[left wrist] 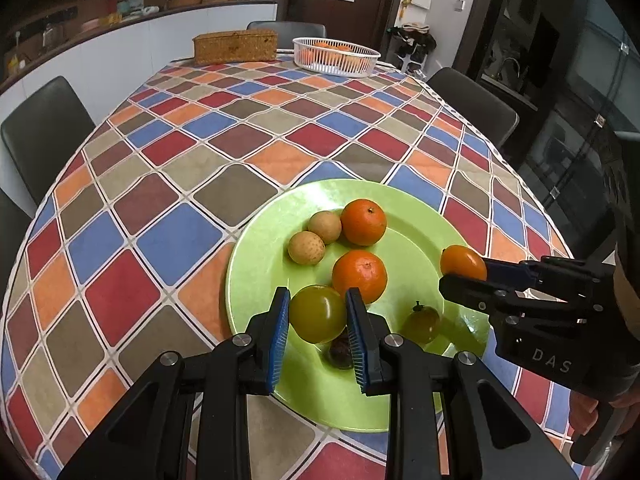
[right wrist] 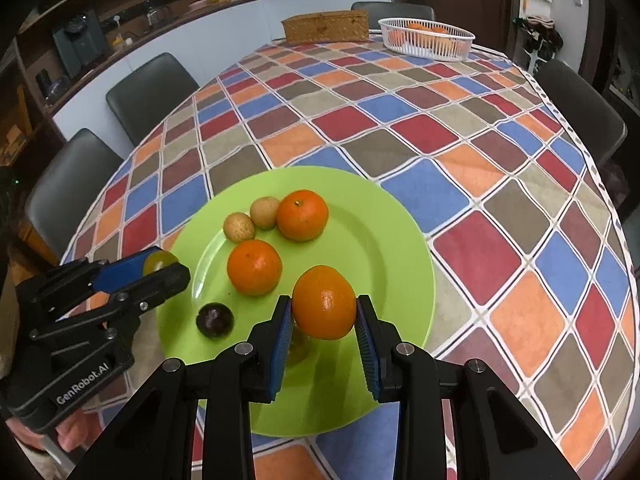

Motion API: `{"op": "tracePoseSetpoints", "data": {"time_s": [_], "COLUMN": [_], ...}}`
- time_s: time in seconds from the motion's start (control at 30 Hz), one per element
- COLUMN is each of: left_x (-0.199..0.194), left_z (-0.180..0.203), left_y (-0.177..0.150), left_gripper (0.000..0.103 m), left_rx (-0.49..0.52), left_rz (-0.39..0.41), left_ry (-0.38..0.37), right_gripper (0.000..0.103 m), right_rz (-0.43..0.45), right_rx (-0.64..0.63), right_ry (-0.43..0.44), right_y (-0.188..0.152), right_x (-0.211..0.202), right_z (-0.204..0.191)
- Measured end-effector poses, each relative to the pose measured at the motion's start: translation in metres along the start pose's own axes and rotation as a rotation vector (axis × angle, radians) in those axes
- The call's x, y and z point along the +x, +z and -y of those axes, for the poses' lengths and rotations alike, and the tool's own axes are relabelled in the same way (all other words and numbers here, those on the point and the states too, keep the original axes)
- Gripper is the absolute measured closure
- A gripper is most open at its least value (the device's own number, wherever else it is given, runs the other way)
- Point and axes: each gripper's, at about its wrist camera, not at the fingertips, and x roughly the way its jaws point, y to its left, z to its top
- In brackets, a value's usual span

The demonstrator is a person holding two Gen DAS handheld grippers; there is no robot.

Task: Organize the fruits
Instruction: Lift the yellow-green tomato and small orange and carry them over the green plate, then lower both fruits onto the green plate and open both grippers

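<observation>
A green plate [left wrist: 260,256] [right wrist: 384,240] lies near the table's front. On it are two oranges [left wrist: 363,221] [left wrist: 359,276] [right wrist: 302,214] [right wrist: 254,267], two small tan fruits [left wrist: 306,247] [left wrist: 325,227] [right wrist: 239,227] [right wrist: 264,211], a green tomato [left wrist: 422,323] and a dark fruit [left wrist: 340,352] [right wrist: 215,319]. My left gripper [left wrist: 318,314] [right wrist: 162,266] is shut on a green-yellow fruit [left wrist: 318,313] [right wrist: 158,261] above the plate's near edge. My right gripper [right wrist: 324,312] [left wrist: 460,270] is shut on an orange [right wrist: 324,302] [left wrist: 463,262] above the plate.
A white basket [left wrist: 335,56] [right wrist: 425,38] with several oranges and a wicker box [left wrist: 235,46] [right wrist: 325,26] stand at the table's far end. Dark chairs [left wrist: 46,132] [right wrist: 150,92] surround the checkered table [left wrist: 192,152]. A counter runs along the back.
</observation>
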Motion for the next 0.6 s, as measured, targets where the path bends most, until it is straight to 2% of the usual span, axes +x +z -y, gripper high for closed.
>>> {"op": "tracePoseSetpoints", "data": {"time_s": [0.17,0.23,0.27,0.33,0.6], "left_x": [0.002,-0.002,-0.004,-0.009,-0.046], "left_z": [0.000,0.001,0.001,0.003,0.020], "left_y": [0.001,0.001,0.002,0.003,-0.005], "left_gripper": [0.074,0.065,0.064,0.064,0.064], "left_rx": [0.000,0.008,0.012,0.022,0.078], "left_rz": [-0.002,0.012,0.019,0.031,0.083], "left_ry": [0.004,0.023,0.028,0.035,0.051], "right_gripper": [0.070,0.069,0.068,0.063,0.062], "right_rz": [-0.003,-0.005,-0.008,0.002,0.089], "right_rx": [-0.003,0.005,0.009,0.011,-0.040], "right_ry": [0.003,0.008,0.011,0.010,0.003], "right_y": [-0.001,-0.001,-0.001,-0.001,-0.010], "right_x": [0.001,0.000,0.000,-0.004,-0.044], "right_z": [0.000,0.001,0.001,0.001,-0.006]}}
